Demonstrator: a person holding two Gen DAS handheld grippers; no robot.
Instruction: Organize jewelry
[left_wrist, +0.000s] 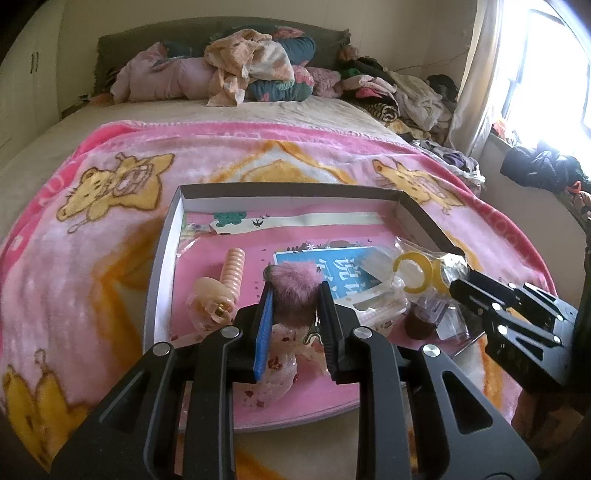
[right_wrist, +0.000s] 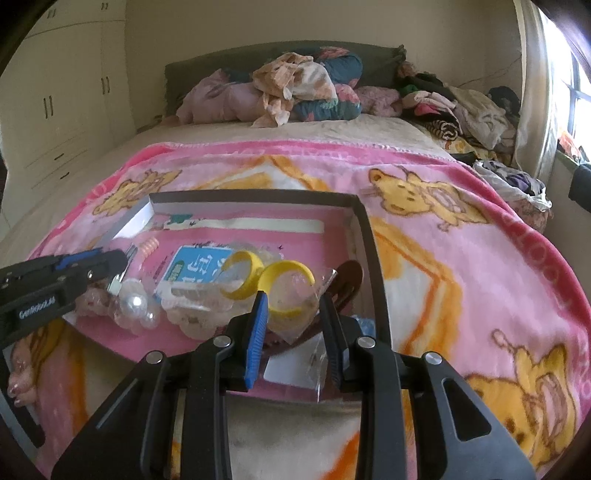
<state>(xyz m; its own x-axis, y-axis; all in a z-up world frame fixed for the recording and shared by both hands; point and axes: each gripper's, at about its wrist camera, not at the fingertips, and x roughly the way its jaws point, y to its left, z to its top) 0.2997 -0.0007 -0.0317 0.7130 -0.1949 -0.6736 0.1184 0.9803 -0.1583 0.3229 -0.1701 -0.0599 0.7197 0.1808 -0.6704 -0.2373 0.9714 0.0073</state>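
Observation:
A shallow open box (left_wrist: 162, 258) with a pink lining lies on the bed and holds jewelry and hair pieces. My left gripper (left_wrist: 295, 291) is shut on a fluffy pink pom-pom piece (left_wrist: 293, 282) in a clear floral bag (left_wrist: 277, 373), over the box. My right gripper (right_wrist: 293, 301) is closed around a clear bag (right_wrist: 295, 321) with two yellow rings (right_wrist: 288, 280) inside, over the box's right side (right_wrist: 369, 236). A peach spiral hair tie (left_wrist: 232, 269) and a peach clip (left_wrist: 208, 291) lie at the left of the box.
A blue card (left_wrist: 351, 269) and a brown hair clip (right_wrist: 349, 280) lie in the box. The box rests on a pink bear blanket (left_wrist: 92, 221). Pillows and clothes (left_wrist: 251, 70) pile at the headboard. A window (left_wrist: 554, 74) is at the right.

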